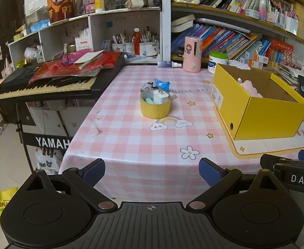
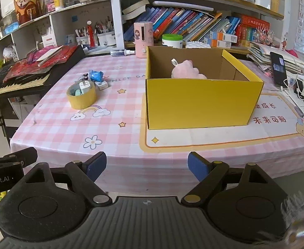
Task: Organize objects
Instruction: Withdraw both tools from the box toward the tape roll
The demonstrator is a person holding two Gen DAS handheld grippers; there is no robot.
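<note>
A yellow cardboard box [image 2: 201, 101] stands open on the pink checked tablecloth, with a pink plush toy [image 2: 186, 71] inside; it also shows in the left wrist view [image 1: 262, 112]. A yellow tape roll [image 1: 155, 106] [image 2: 81, 96] holds a white charger [image 1: 159, 96] and a small teal item. A blue wrapped item [image 1: 161, 84] [image 2: 96, 75] and small bits lie just behind it. My left gripper [image 1: 152, 172] is open and empty at the table's front edge. My right gripper [image 2: 147, 166] is open and empty in front of the box.
A Yamaha keyboard [image 1: 48, 83] piled with red papers stands left of the table. A pink dispenser [image 1: 191, 54], a white jar [image 1: 217, 61] and a spray bottle [image 1: 169, 64] stand at the back. A phone [image 2: 278, 69] and cables lie at the right. Bookshelves fill the background.
</note>
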